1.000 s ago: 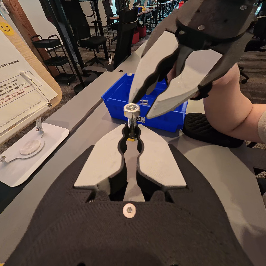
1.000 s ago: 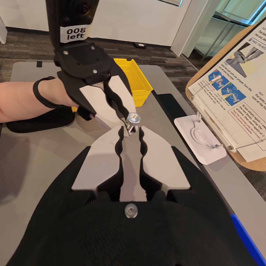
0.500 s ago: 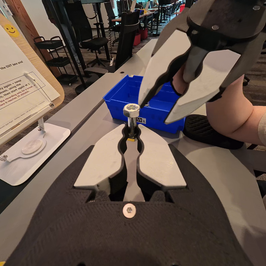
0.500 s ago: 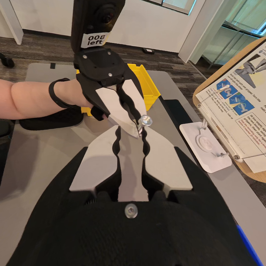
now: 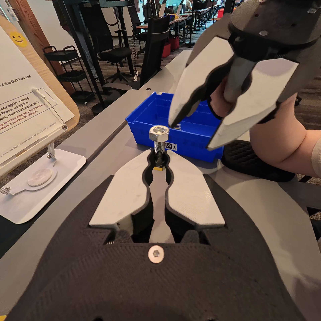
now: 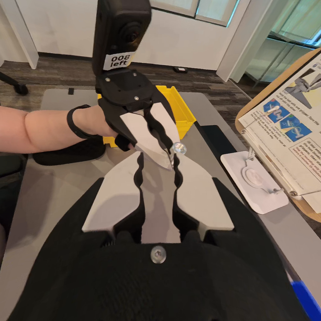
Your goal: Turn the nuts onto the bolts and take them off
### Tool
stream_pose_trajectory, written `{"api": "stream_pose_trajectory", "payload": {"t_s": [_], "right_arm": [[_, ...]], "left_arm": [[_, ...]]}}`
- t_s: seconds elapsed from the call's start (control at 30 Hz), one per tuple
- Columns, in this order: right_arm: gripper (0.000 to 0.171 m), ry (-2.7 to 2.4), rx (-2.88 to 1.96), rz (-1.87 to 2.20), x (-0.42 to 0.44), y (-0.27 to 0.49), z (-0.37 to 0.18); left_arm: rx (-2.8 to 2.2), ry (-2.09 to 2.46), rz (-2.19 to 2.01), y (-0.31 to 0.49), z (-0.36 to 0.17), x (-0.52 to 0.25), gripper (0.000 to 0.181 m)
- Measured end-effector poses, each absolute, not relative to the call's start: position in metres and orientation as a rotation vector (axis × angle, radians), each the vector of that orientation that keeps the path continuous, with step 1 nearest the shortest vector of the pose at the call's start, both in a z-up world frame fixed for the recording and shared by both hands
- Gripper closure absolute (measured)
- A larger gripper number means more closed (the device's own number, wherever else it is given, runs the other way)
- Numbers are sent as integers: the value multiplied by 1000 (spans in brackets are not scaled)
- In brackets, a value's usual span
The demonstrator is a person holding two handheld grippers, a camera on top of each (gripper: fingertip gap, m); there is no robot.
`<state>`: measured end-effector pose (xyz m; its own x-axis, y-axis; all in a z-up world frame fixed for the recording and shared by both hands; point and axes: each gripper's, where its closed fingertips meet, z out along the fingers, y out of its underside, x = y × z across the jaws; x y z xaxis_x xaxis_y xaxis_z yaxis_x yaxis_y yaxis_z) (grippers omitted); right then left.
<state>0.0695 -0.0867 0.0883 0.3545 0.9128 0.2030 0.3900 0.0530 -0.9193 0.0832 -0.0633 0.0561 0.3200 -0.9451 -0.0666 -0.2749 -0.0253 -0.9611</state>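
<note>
In the left wrist view my left gripper point(image 5: 159, 153) is shut on the threaded shaft of a silver bolt point(image 5: 159, 149) and holds it upright above the grey table. A silver hex nut point(image 5: 159, 134) sits at the bolt's top end. My right gripper point(image 5: 191, 136) hangs open and empty just right of and above the nut; its near fingertip is close to the nut. In the right wrist view my right gripper point(image 6: 157, 154) is open, and the left gripper point(image 6: 169, 165) holds the bolt with the nut point(image 6: 178, 148) near my right finger.
A blue bin point(image 5: 187, 139) with a small metal part stands behind the bolt. A yellow bin point(image 6: 182, 118) sits behind the left gripper. An instruction sheet stand point(image 5: 34, 173) is at the table's side. A black wrist pad point(image 5: 251, 159) lies under the person's forearm. The grippers are tip to tip, or close to it.
My right gripper has opened wider and drawn back up and to the right, away from the nut. The left gripper still holds the bolt upright.
</note>
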Motion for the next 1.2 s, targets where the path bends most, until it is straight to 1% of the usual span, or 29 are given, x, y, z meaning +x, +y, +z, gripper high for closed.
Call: {"api": "stream_pose_trajectory", "payload": {"t_s": [0.03, 0.13, 0.23, 0.3, 0.33, 0.37, 0.43, 0.57, 0.7, 0.77, 0.83, 0.87, 0.97, 1.0, 1.07, 1.13, 1.17, 1.2], "right_arm": [[136, -1202, -1537, 583, 71, -82, 89], [122, -1182, -1540, 601, 67, -78, 86], [116, -1205, -1556, 617, 64, -82, 83], [119, -1217, -1559, 614, 65, -87, 84], [129, -1230, -1554, 642, 65, -92, 86], [132, -1227, -1550, 672, 64, -96, 89], [131, -1186, -1545, 671, 66, -93, 94], [110, -1122, -1535, 671, 65, -81, 94], [104, -1173, -1576, 787, 59, -93, 89], [142, -1265, -1520, 860, 57, -113, 93], [142, -1225, -1520, 863, 59, -110, 97], [137, -1177, -1523, 811, 62, -100, 98], [103, -1105, -1506, 716, 65, -78, 97], [96, -1118, -1501, 739, 62, -79, 95], [95, -1177, -1499, 827, 54, -89, 90], [87, -1194, -1518, 875, 53, -98, 91], [89, -1212, -1512, 873, 53, -102, 93], [99, -1241, -1490, 887, 54, -109, 95]], "left_arm": [[-1529, 1163, -799, -64, 56, 84, 172], [-1522, 1179, -796, -67, 55, 87, 172], [-1529, 1168, -782, -64, 54, 85, 172], [-1533, 1142, -793, -61, 57, 82, 172], [-1536, 1134, -794, -60, 58, 80, 172], [-1534, 1131, -796, -59, 59, 79, 172], [-1527, 1129, -803, -60, 60, 79, 172], [-1507, 1158, -802, -66, 59, 84, 172], [-1519, 1136, -789, -61, 59, 80, 172], [-1522, 1110, -799, -58, 63, 76, 172], [-1514, 1112, -821, -60, 64, 76, 172], [-1509, 1118, -823, -61, 65, 78, 172], [-1493, 1156, -824, -68, 63, 83, 172], [-1489, 1161, -824, -69, 63, 84, 172], [-1494, 1150, -818, -67, 63, 83, 172], [-1506, 1126, -811, -62, 64, 79, 172], [-1506, 1109, -820, -60, 66, 76, 172], [-1508, 1093, -825, -59, 68, 74, 172]]}}
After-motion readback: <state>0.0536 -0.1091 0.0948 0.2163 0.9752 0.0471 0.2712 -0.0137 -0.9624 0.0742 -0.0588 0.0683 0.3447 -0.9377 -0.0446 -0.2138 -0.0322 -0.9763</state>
